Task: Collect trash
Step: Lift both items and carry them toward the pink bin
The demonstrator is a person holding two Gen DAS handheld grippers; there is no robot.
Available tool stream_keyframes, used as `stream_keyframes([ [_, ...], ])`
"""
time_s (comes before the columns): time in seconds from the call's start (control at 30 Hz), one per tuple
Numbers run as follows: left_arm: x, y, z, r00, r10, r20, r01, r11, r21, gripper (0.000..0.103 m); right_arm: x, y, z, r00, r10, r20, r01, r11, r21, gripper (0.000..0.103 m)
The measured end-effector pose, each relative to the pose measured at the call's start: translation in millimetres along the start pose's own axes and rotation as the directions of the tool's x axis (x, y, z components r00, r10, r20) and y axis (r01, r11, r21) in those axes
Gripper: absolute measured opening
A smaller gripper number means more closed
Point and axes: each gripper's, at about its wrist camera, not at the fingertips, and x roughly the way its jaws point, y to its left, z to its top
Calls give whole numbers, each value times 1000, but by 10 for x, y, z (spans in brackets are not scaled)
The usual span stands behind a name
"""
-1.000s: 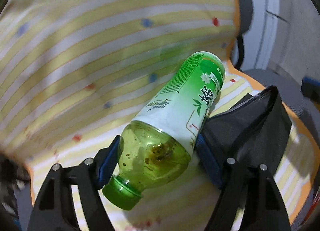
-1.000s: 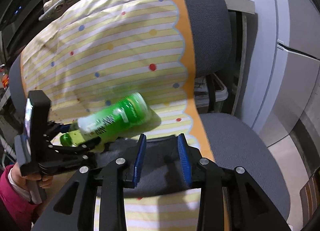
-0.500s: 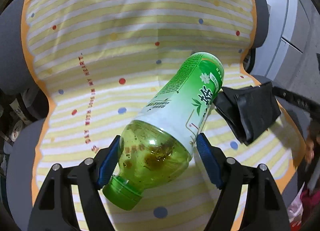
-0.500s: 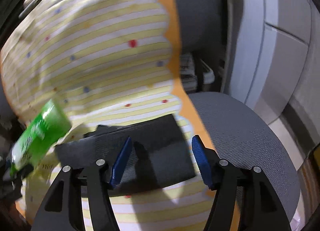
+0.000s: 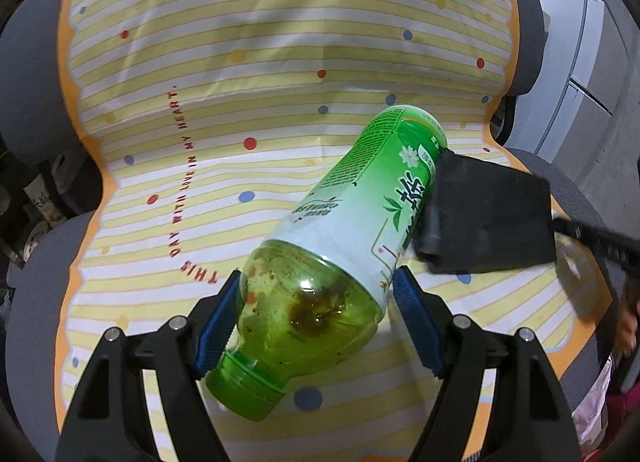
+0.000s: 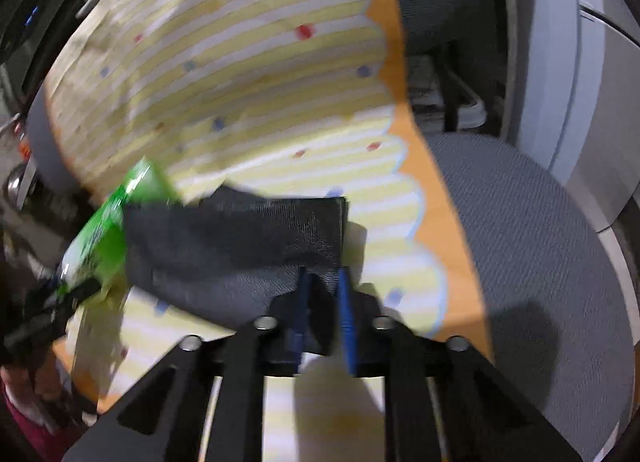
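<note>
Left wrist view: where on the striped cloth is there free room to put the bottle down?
The striped cloth is bare left of the bottle, around the red lettering and up the backrest. Right of the bottle is crowded: the black bag lies there, pinched by the right gripper.

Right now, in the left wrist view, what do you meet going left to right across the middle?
Grey chair back → red lettering on the striped cover → green bottle → black bag → right gripper.

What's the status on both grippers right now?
Left hand-held gripper shut on green bottle. Right hand-held gripper shut on black bag. Nothing between them.
</note>
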Motion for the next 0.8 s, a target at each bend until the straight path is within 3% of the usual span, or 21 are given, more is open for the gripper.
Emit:
stream_keyframes([
  [0.2,-202,117,-117,998,56,16,-55,998,-40,73,-238,507,-470,993,85,-77,-89,994,-59,11],
  [0.33,-269,247,-143,994,109,28,-107,992,-62,72,-466,768,-763,983,145,-116,-156,984,-86,18],
  [0.37,-286,274,-156,992,124,32,-121,990,-67,72,-518,805,-799,984,140,-106,-151,984,-97,21],
  [0.43,-345,333,-192,988,151,43,-147,986,-80,72,-666,836,-858,993,103,-55,-109,986,-128,48],
  [0.5,-410,383,-220,989,141,53,-136,986,-100,72,-791,819,-852,998,62,34,-56,988,-144,64],
  [0.6,-506,386,-253,987,139,77,-131,986,-103,72,-718,672,-759,995,73,70,-67,995,-80,65],
  [0.8,-616,407,-311,988,124,88,-113,986,-123,72,-138,429,-575,991,133,21,-134,989,69,65],
])
